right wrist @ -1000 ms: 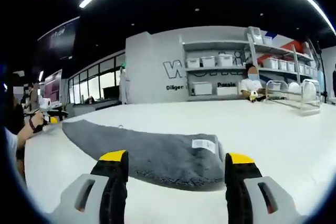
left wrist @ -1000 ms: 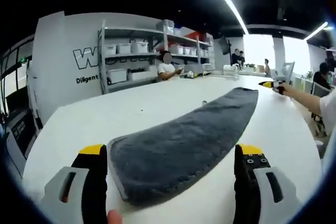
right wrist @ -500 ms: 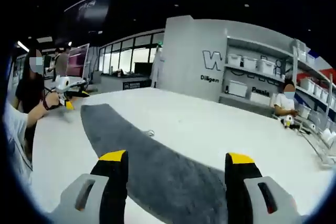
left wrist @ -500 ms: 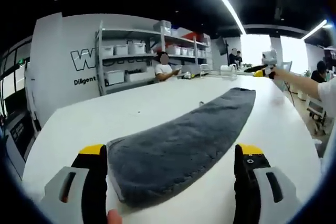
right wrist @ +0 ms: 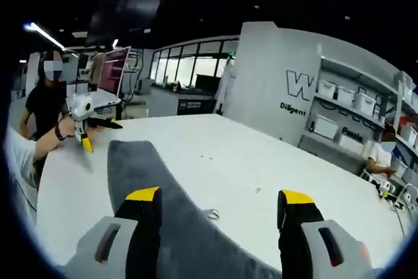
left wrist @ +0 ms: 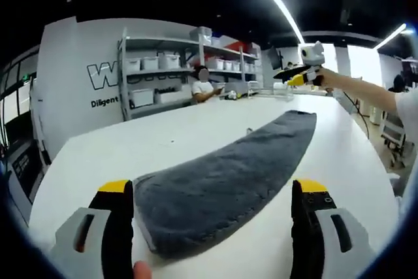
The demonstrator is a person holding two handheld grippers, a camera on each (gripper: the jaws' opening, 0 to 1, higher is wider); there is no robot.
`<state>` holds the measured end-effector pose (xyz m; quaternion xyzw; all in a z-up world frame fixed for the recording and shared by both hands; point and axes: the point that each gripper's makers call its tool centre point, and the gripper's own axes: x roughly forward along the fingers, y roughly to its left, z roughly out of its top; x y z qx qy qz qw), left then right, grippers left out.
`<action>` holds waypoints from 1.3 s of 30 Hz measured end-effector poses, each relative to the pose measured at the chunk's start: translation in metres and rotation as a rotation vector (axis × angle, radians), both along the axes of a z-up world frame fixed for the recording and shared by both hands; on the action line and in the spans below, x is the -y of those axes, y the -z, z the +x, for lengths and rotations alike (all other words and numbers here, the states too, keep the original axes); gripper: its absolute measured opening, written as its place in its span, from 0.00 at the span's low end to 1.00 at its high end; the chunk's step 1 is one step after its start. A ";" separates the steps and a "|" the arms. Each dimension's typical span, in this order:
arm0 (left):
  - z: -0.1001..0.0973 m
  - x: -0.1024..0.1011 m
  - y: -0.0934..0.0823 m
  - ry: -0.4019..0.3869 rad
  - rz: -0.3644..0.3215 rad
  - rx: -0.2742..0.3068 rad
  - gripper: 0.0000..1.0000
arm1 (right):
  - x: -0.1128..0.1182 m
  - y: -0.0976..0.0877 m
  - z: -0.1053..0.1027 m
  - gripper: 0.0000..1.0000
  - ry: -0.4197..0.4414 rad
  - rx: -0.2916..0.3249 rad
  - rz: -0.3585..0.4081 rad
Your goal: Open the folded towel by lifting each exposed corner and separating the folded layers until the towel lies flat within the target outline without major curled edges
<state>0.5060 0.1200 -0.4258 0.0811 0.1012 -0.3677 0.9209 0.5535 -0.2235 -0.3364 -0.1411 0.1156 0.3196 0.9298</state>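
We hold the left gripper [left wrist: 209, 207] low over the near end of the grey towel [left wrist: 228, 181], its yellow-tipped jaws spread wide on either side of the folded strip and pinching nothing. The towel lies folded lengthwise on the white table [left wrist: 130, 148], running away from us toward the far end, where the right gripper [left wrist: 302, 73] hangs in the air above it, clear of the cloth. In the right gripper view the right gripper [right wrist: 215, 220] also shows its jaws wide apart and empty, with the towel [right wrist: 150, 187] passing under and to one side of them, and the left gripper [right wrist: 83, 122] sits at the opposite end just beside the strip's tip. A small loop or tag [right wrist: 212, 213] lies by the towel's edge. We judge that no corner has been lifted yet. The risk from here is that a jaw bites through both layers at once rather than the top one alone, so the whole towel drags along the smooth table instead of opening. With the right gripper this high, coming down off the corner could leave us pinching mid-edge, which would curl the hem. We cannot make out any target outline on the table.
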 end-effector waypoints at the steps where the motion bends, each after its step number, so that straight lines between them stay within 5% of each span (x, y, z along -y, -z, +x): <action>1: 0.000 0.000 0.000 0.000 0.001 0.001 0.99 | -0.004 0.001 0.003 0.72 0.000 -0.003 0.000; 13: -0.005 0.003 0.001 0.013 0.003 0.007 0.99 | -0.083 0.051 0.060 0.64 -0.038 -0.065 -0.030; 21: -0.010 0.007 0.006 0.020 0.013 0.002 0.99 | -0.142 0.088 0.077 0.57 -0.091 -0.100 -0.019; 32: -0.016 0.012 0.006 0.032 0.007 0.001 0.99 | -0.174 0.127 0.084 0.54 -0.091 -0.155 -0.027; 39: -0.016 0.012 0.006 0.031 0.005 -0.001 0.99 | -0.187 0.140 0.084 0.37 -0.102 -0.170 -0.019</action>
